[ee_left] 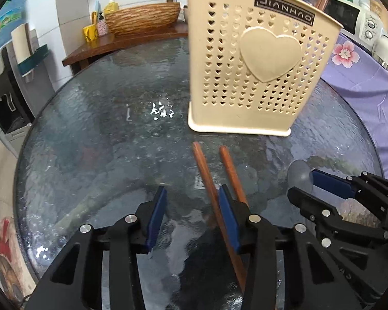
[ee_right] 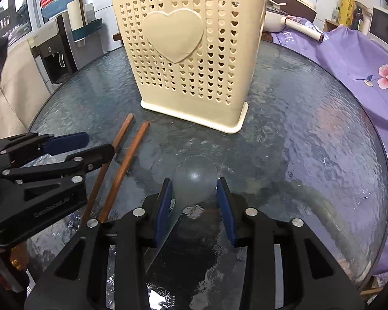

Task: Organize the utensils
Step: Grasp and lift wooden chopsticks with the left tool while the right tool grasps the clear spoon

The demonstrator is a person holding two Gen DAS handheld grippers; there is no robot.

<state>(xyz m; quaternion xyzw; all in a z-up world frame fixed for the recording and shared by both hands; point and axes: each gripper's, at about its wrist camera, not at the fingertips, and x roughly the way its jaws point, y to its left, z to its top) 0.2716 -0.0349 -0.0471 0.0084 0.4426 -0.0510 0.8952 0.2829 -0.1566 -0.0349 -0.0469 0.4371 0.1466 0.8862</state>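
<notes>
My left gripper (ee_left: 192,208) hung open, both chopsticks (ee_left: 207,180) just outside its right pad, lengthwise toward the holder (ee_left: 253,59). My right gripper (ee_right: 195,193) straddled the clear spoon (ee_right: 194,180); couldn't tell if it actually gripped.

Round glass table (ee_left: 95,134), cream utensil holder (ee_left: 248,77), two wooden chopsticks (ee_left: 207,178), translucent spoon (ee_right: 194,178)

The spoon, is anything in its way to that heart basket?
Nothing visible is. The clear spoon sits between the right gripper's pads, with only bare glass table up to the basket. The chopsticks lie off to the side.
</notes>
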